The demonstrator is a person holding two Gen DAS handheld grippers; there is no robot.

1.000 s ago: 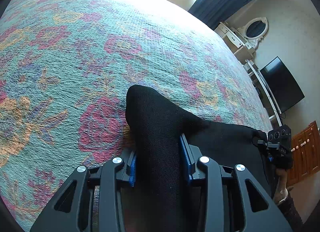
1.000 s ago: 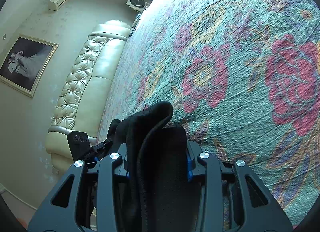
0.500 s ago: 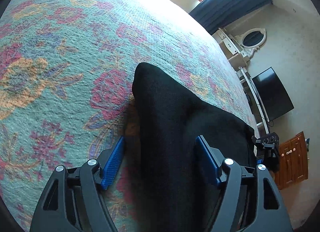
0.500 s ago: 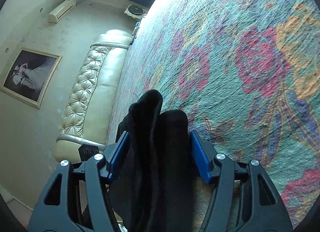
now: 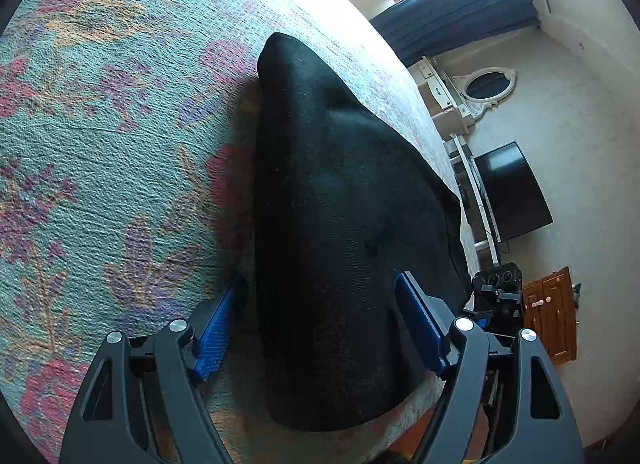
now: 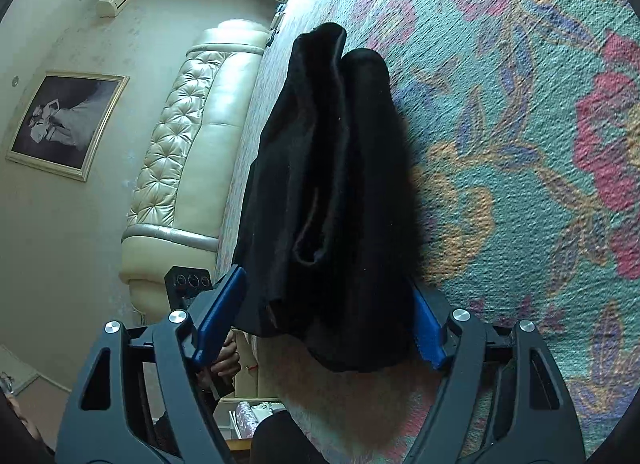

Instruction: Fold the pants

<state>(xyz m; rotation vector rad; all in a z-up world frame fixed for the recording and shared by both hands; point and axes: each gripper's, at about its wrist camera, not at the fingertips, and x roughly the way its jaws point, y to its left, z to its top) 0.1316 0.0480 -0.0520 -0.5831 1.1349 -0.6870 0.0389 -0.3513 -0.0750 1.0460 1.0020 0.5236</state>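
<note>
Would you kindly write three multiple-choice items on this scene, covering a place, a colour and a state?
1. Where do the pants lie?
A. on the floral bedspread
B. on the floor
C. on the sofa

2. What colour are the pants?
A. red
B. black
C. white

3. How do the left gripper pads stand?
A. clamped on the cloth
B. apart, clear of the cloth
C. out of view

Answers: 1 A, the bedspread shows all round the cloth; 2 B, the fabric is plainly black; 3 B, the blue pads stand apart, opening, with the cloth lying loose between them.

Black pants [image 5: 340, 232] folded into thick bundle; lying on floral bedspread [image 5: 100, 168], near edge
</note>
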